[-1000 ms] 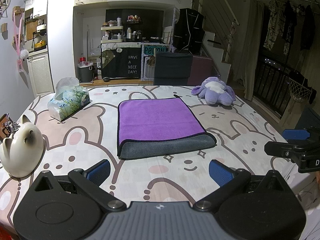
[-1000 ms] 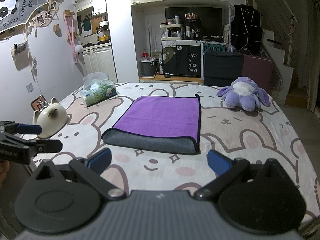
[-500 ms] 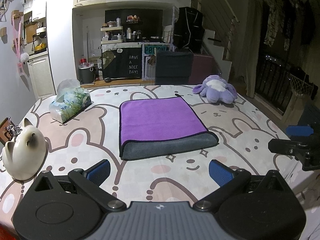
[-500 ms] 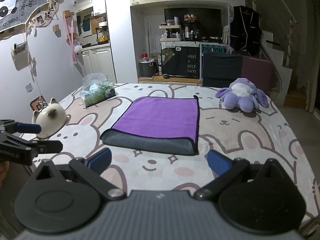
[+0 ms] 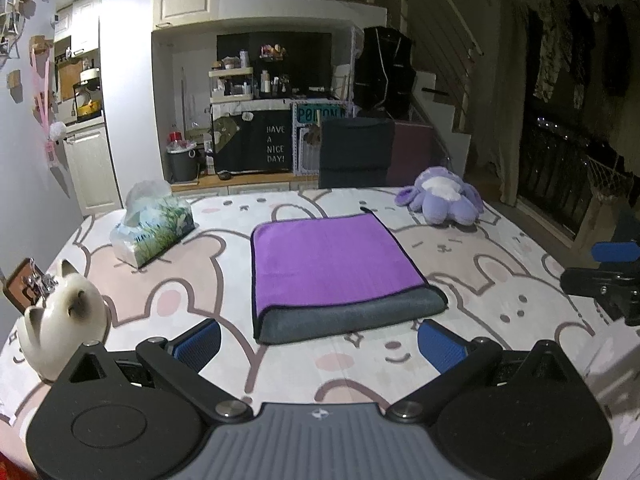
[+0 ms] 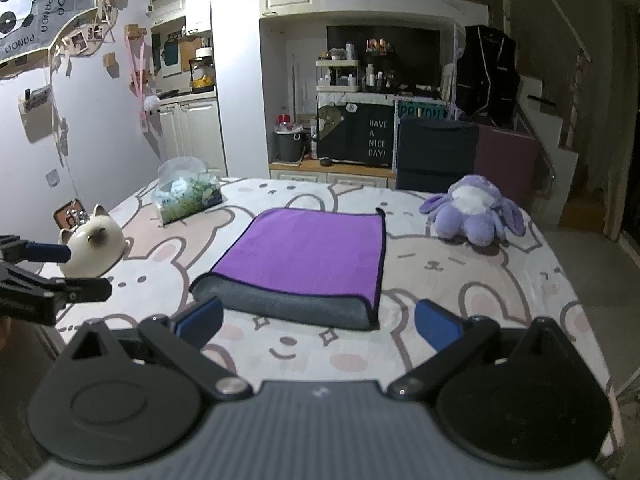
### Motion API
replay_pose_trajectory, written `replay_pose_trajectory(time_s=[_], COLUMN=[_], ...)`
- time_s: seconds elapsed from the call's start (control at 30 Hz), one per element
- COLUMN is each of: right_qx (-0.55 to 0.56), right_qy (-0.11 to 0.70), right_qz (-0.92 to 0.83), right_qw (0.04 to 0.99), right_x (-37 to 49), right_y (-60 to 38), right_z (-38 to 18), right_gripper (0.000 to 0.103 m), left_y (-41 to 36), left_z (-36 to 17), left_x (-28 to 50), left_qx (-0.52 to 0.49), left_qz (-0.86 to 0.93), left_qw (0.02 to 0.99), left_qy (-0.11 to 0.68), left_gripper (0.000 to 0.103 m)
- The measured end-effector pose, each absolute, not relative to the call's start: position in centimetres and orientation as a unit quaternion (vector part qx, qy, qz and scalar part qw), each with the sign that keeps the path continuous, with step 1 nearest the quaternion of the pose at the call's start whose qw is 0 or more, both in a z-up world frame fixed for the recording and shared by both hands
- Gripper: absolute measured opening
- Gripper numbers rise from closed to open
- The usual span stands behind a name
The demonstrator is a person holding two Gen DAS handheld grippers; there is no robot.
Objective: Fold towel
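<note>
Purple towel (image 5: pixel 334 264) lies folded flat mid-desk (image 5: pixel 500 280), grey underside showing along its near fold. Left claw (image 5: pixel 319 342) and right claw (image 6: pixel 318 322) both spread wide, empty, hovering near the towel's front edge, not touching it.

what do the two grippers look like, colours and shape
Both look alike. The left gripper and the right gripper each have a ribbed grey body, black angled link arms with silver pivot bolts, two round black discs at the sides, and blue pads on the fingertips. A small white logo sits on the grey part. No cables or sleeves show.
</note>
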State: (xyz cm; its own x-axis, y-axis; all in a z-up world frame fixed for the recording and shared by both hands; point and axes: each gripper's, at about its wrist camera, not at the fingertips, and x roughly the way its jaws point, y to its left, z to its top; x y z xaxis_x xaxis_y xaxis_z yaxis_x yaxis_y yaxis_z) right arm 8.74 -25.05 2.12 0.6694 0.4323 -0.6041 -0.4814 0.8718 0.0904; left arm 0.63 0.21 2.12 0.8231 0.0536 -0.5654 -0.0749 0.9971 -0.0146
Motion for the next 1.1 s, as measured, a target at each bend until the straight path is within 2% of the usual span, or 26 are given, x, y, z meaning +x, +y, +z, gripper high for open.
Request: replay_pose_trajectory(time_s=[0.43,1.1], right_qx=[-0.082,-0.132], right_qy=[0.285,0.281], right_qz=[0.257,0.289], right_qw=[0.92,0.905], right_x=[11.4,17.5], right_y=[-25.5,-24.9], right_z=[2.9,1.3], right_gripper=[0.103,0.103], left_y=[2.1,5.5], left_z=[3.9,1.7], left_x=[3.5,10.7], left_qx=[0.01,0.038], left_qz=[0.028,-0.017], left_qw=[0.958,0.951], left_qy=[0.285,0.306], left_gripper=[0.103,0.103])
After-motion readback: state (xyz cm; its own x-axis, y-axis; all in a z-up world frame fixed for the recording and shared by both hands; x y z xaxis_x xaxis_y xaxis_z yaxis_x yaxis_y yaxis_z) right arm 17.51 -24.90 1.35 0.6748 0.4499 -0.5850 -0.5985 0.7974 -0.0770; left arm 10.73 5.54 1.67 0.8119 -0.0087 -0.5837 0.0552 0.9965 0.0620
